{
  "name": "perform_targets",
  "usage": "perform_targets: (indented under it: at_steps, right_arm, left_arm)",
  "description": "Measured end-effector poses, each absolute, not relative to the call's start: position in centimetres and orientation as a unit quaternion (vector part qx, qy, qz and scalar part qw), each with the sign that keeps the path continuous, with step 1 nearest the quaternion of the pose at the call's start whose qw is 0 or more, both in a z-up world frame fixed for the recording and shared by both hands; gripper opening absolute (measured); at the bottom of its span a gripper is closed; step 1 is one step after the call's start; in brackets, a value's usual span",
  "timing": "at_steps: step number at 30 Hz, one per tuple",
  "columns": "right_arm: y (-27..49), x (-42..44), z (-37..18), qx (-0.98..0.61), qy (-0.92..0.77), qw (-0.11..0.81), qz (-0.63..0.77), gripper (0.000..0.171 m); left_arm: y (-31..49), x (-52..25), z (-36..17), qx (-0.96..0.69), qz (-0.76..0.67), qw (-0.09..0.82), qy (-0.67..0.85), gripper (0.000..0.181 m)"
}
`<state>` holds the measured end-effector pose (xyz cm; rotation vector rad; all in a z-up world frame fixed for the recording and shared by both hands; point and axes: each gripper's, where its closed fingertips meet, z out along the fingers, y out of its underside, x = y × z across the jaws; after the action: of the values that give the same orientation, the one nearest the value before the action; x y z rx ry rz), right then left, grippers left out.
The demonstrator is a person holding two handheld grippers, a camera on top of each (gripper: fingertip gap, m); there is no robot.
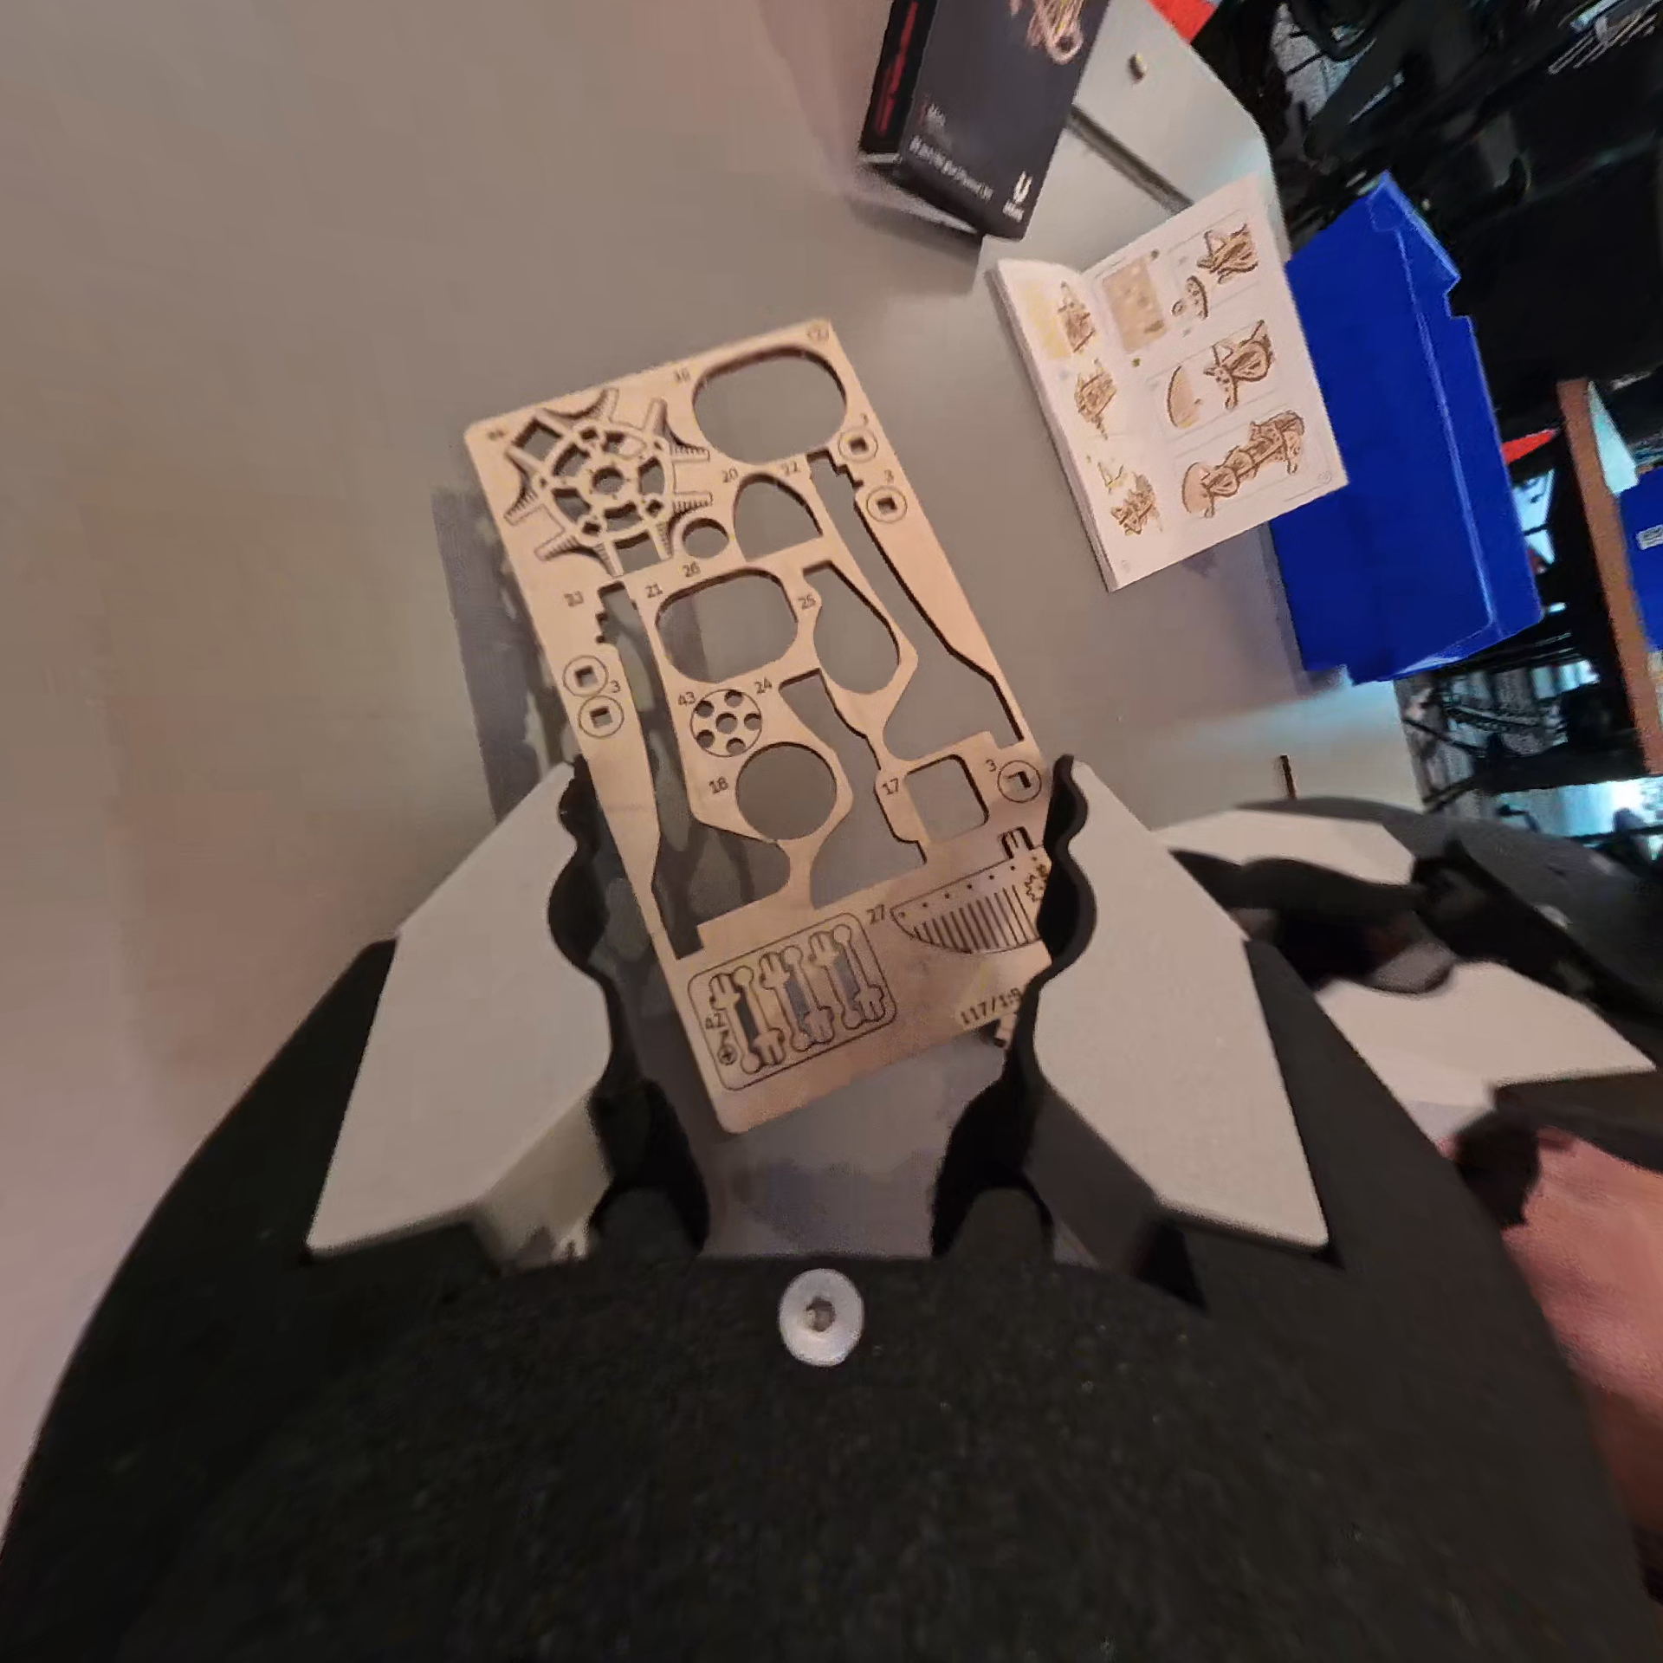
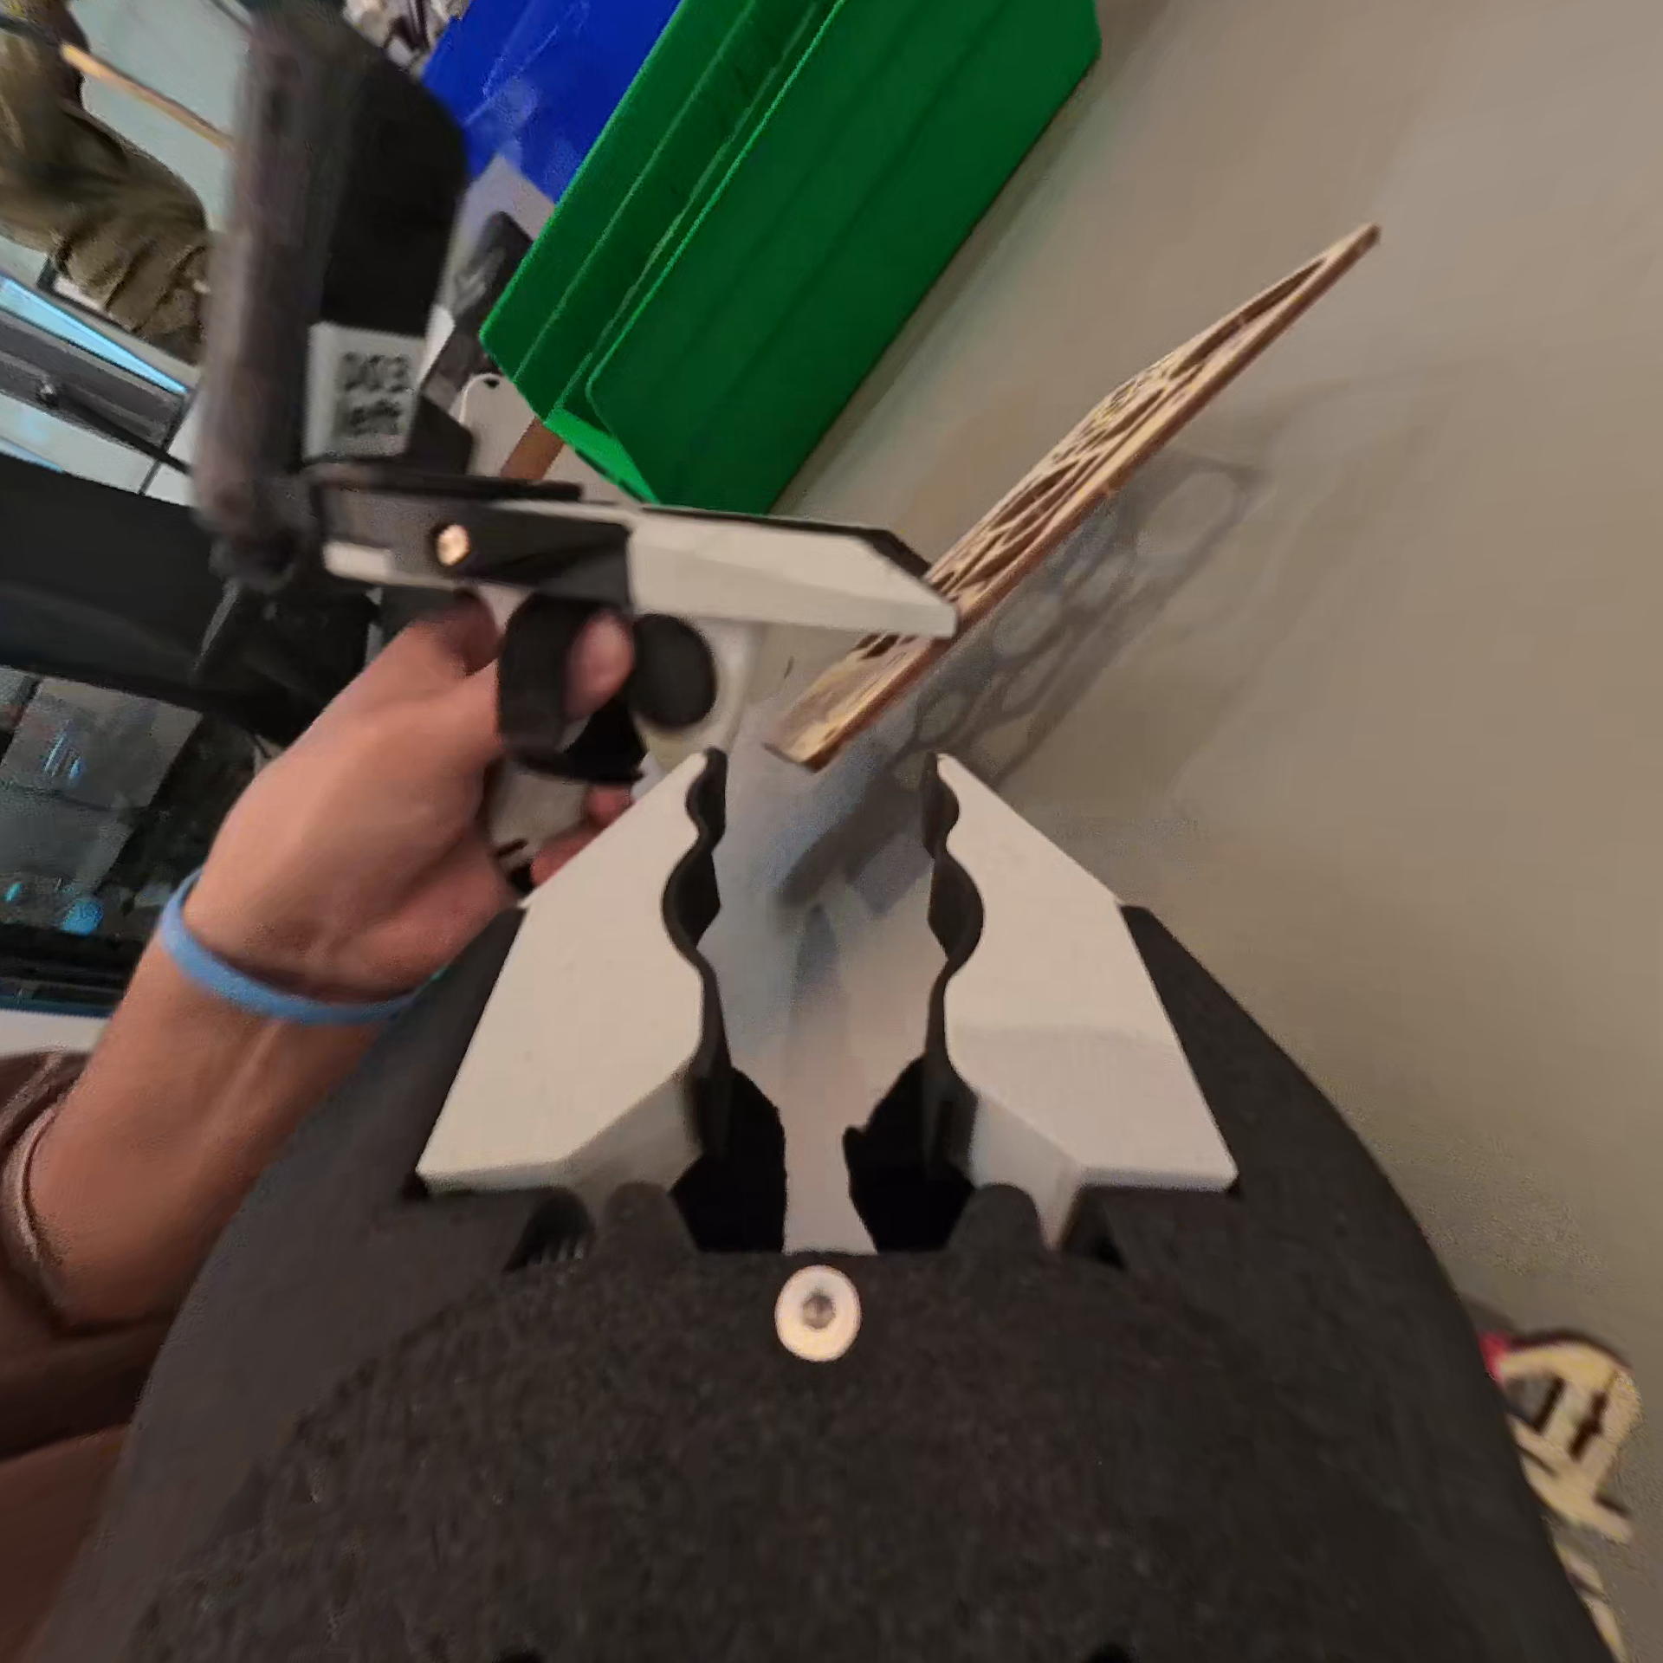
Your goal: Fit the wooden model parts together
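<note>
Left gripper [image 1: 819, 909] holds the wooden sheet [image 1: 756, 711] above the table [image 1: 270, 360]; right gripper [image 2: 823, 864] stands by empty.

The left jaws are set wide across the sheet's width, gripping its two long edges near the lower end; in the right wrist view the sheet [image 2: 1080, 504] is raised and tilted, with its shadow on the table below. The right jaws stand partly open on nothing, just beneath the sheet's lower corner. Risk: the sheet is thin and mostly cut away, so excess squeeze or a knock from the right gripper is likely to bow it, snap a bridge or drop loose parts. Clearance: open table to the left; the booklet [image 1: 1170, 387], black box [image 1: 972, 108] and green bin [image 2: 792, 225] sit well apart.
</note>
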<state>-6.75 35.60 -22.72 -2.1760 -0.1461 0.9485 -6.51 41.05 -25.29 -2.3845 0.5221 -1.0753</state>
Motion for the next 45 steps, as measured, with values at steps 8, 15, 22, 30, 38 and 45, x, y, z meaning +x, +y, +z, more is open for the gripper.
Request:
perform_targets:
  at_steps: [8,15,22,30,38,45]
  right_arm:
    - [37.2,-5.1,-24.0,-0.859,-0.068,0.349,0.367,0.004]
    - [32.6,-6.8,-18.3,-0.795,-0.163,0.300,0.502,0.002]
    - [29.7,-5.6,-15.8,-0.738,-0.145,0.309,0.583,0.003]
    - [28.8,1.1,-15.4,-0.703,-0.039,0.404,0.584,0.009]
    - [27.3,1.8,-16.4,-0.711,-0.043,0.398,0.578,0.004]
    - [27.1,2.5,-15.8,-0.674,-0.012,0.401,0.620,0.003]
  left_arm:
    - [41.1,-7.0,-20.7,-0.810,-0.462,0.317,0.175,0.008]
    - [36.9,-4.2,-15.5,-0.660,-0.690,0.213,0.207,0.043]
    - [30.2,-1.3,-13.4,-0.573,-0.745,0.145,0.309,0.000]
    - [30.1,-0.7,-14.5,-0.592,-0.725,0.155,0.318,0.001]
    - [28.5,1.4,-15.2,-0.599,-0.715,0.154,0.326,0.001]
    - [28.2,1.8,-15.0,-0.595,-0.719,0.158,0.324,0.001]
